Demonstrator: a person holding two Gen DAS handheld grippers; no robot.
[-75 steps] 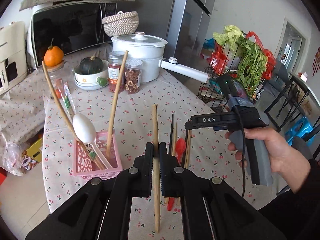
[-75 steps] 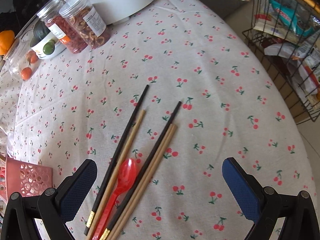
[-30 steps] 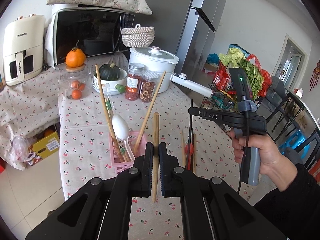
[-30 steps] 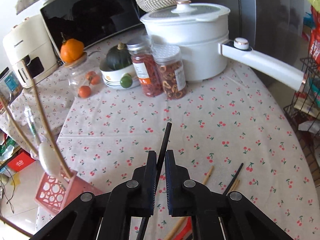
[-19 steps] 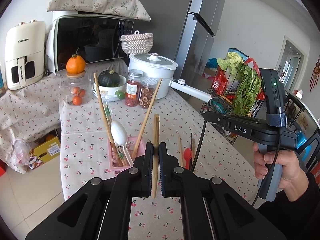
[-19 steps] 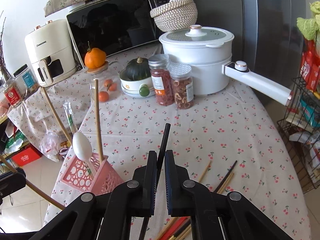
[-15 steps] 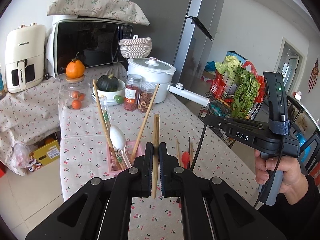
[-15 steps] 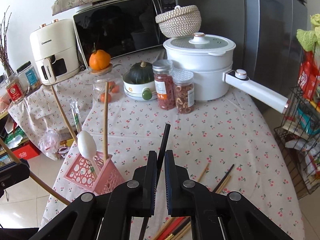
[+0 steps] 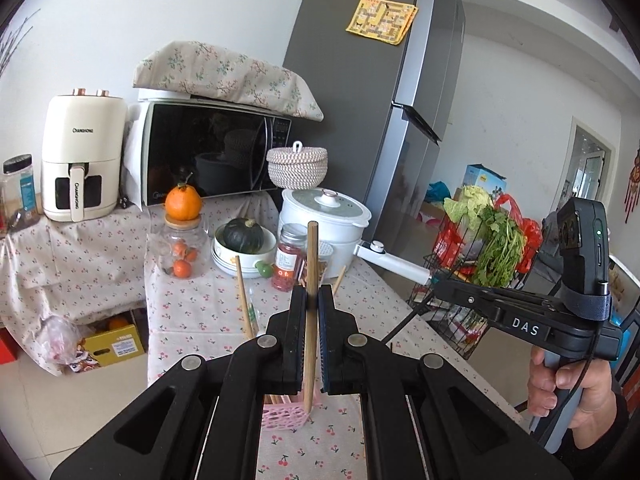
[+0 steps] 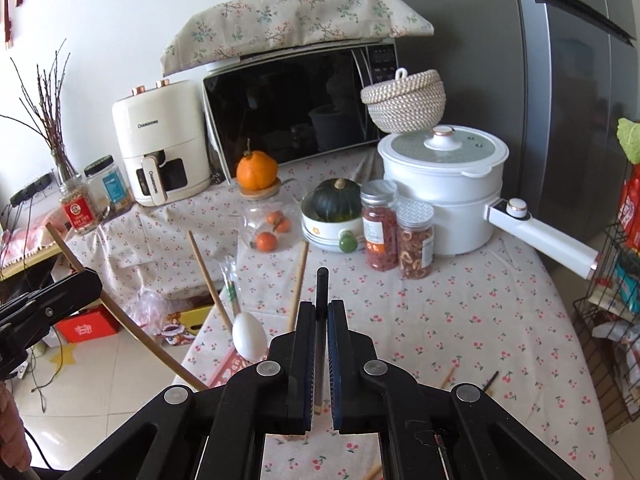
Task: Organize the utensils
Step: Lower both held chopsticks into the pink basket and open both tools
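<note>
Both grippers are higher now, left gripper (image 9: 312, 312) pinching a wooden chopstick (image 9: 310, 312) upright over the near pink basket (image 9: 286, 414), right gripper (image 10: 321, 320) clamping a black chopstick (image 10: 321, 312), probably so each drops in tip first.

A home kitchen — a tall grey refrigerator (image 9: 404, 92) stands beside a microwave (image 10: 296, 104) draped with floral cloth and a cream air fryer (image 9: 82, 156). The desk (image 10: 460, 304) wears a cherry-print cloth and carries a white lidded pot (image 10: 444, 184), spice jars (image 10: 378, 224) and a wire basket of greens (image 9: 480, 256) nearby.
</note>
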